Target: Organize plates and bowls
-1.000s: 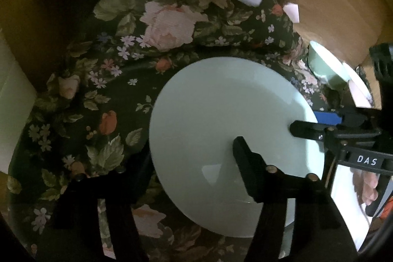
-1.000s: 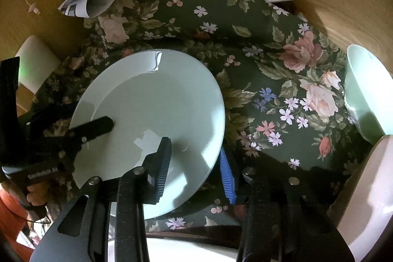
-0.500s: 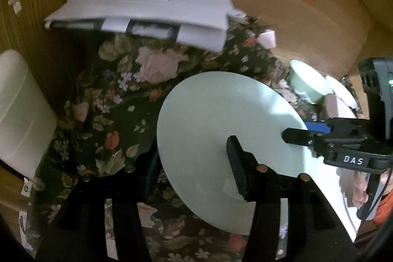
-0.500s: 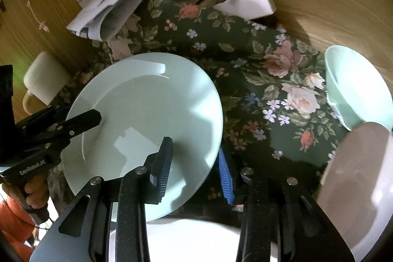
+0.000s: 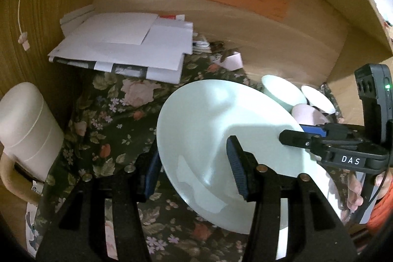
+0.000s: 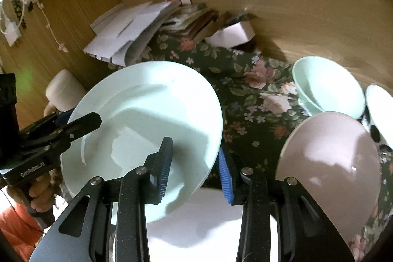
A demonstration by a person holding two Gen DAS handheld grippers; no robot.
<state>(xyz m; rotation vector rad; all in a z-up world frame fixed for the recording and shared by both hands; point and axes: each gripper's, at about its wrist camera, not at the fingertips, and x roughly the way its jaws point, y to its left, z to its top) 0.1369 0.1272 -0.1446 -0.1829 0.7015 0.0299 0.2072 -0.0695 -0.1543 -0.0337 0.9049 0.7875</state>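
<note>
A pale green plate [image 5: 221, 109] [image 6: 147, 95] hangs tilted above the floral tablecloth [image 5: 110, 114], carried between both grippers. My left gripper [image 5: 192, 156] is shut on its left rim, one pad on top and one underneath; in the right wrist view it [image 6: 83, 124] reaches in from the left. My right gripper [image 6: 195, 149] is shut on the opposite rim and appears at the right [image 5: 302, 136] in the left wrist view. A white plate [image 6: 201, 220] lies below, near my right gripper.
A green bowl [image 6: 326, 90], a pink bowl [image 6: 331, 158] and a white bowl [image 6: 380, 104] stand at the right. A stack of papers [image 5: 122, 48] and a small white box [image 6: 233, 33] lie by the wooden back wall. A white canister [image 5: 27, 122] stands at the left.
Both grippers have risen and drawn back with the plate, which now hangs higher above the cloth. More of the back wall and the bowls has come into view.
</note>
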